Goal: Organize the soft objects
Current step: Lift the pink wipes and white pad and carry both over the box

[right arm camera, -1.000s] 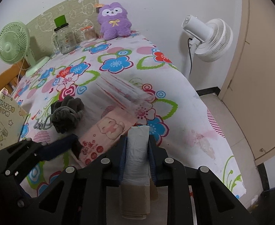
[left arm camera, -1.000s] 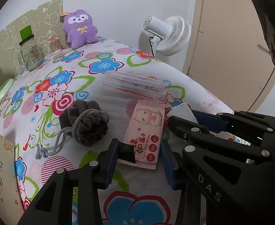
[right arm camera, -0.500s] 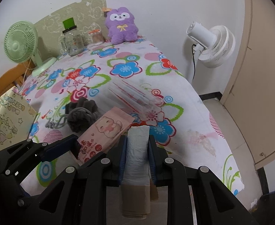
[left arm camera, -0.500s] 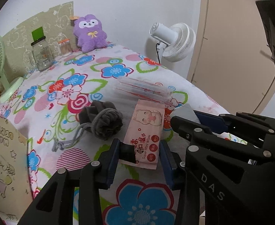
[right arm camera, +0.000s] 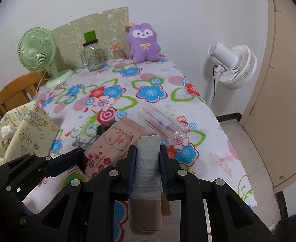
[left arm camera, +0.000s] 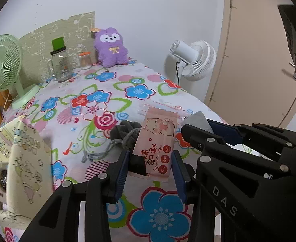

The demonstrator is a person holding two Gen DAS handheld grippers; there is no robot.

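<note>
My left gripper [left arm camera: 150, 168] is shut on a pink pack of wet wipes [left arm camera: 157, 141] and holds it lifted above the flowered table; the pack also shows in the right wrist view [right arm camera: 111, 145]. My right gripper [right arm camera: 148, 161] is shut on a grey roll of plastic bags [right arm camera: 146, 161], whose tip shows in the left wrist view [left arm camera: 196, 120]. A dark grey drawstring pouch [left arm camera: 125, 133] lies on the cloth behind the wipes. A purple plush toy [left arm camera: 110, 47] sits at the far edge against the wall.
A yellow-green patterned fabric bin [left arm camera: 22, 161] stands at the left near edge. A clear plastic case [right arm camera: 164, 123] lies mid-table. A glass jar [left arm camera: 61, 64], a small jar [left arm camera: 85, 58] and a green desk fan [left arm camera: 4, 64] stand at the back. A white floor fan [left arm camera: 194, 60] stands beyond the right edge.
Both grippers have pulled back and risen from the table. The wipes pack has come up off the cloth in my left gripper. The fabric bin has come into view at left.
</note>
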